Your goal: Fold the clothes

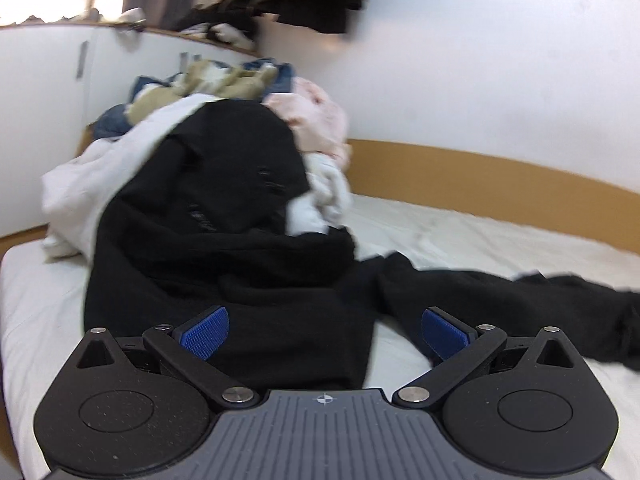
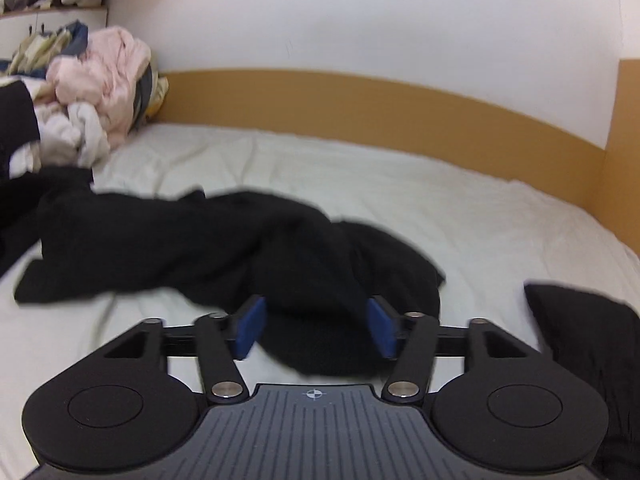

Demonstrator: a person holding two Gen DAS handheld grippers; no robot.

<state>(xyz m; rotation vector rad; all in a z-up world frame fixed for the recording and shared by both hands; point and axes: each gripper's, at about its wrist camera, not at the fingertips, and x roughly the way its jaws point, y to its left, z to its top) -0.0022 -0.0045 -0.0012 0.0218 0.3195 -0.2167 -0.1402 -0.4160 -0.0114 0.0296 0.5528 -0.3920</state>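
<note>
Left tool (image 1: 324,334) hangs with its jaws spread as wide as they go, blue pads (image 1: 204,332) clear of everything, nothing in its hold. Just beyond it the black garment (image 1: 240,264) lies rumpled on the bed (image 1: 480,236), its upper part draped up against the clothes pile (image 1: 200,128), one long part trailing away to the right. Right tool (image 2: 316,326) stands about half open; black cloth lies between its pads (image 2: 250,326), yet whether they pinch it is hard to tell through the blur. From this side the garment (image 2: 224,240) stretches leftward across the white sheet toward the pile (image 2: 100,80). Behind the bed runs an orange board (image 2: 380,112) below a white wall (image 2: 360,20).
</note>
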